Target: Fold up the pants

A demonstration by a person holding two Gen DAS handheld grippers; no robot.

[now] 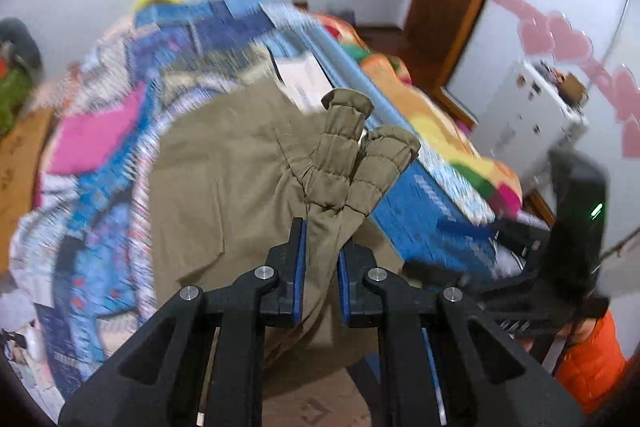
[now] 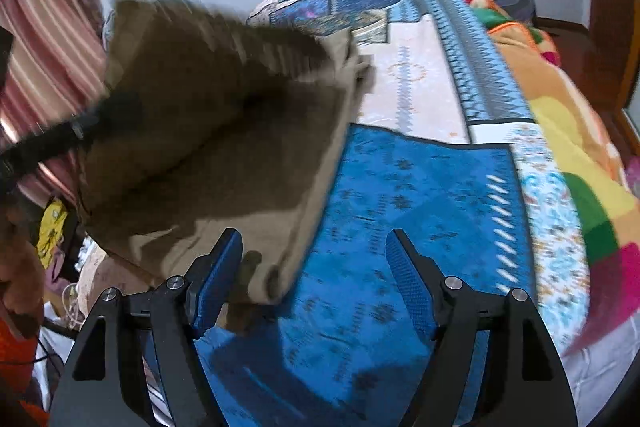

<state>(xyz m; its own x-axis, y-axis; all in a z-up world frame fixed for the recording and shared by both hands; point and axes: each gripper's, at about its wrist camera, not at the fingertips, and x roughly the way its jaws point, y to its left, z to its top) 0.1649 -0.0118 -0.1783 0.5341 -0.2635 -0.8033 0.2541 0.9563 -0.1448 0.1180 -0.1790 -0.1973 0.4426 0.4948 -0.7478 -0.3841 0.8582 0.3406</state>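
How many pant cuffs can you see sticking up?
2. One cuff stands above the left gripper; the other cuff sits just right of it, lower. None seem hidden.

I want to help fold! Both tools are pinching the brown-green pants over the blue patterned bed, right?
Not quite. Only the left tool is pinching the khaki cloth pants, shut on the gathered cuffs, as the left wrist view shows. In the right wrist view the right tool is open, with the pants beside its left finger, above the blue patterned quilt.

left gripper clamped on cloth, right gripper spread wide
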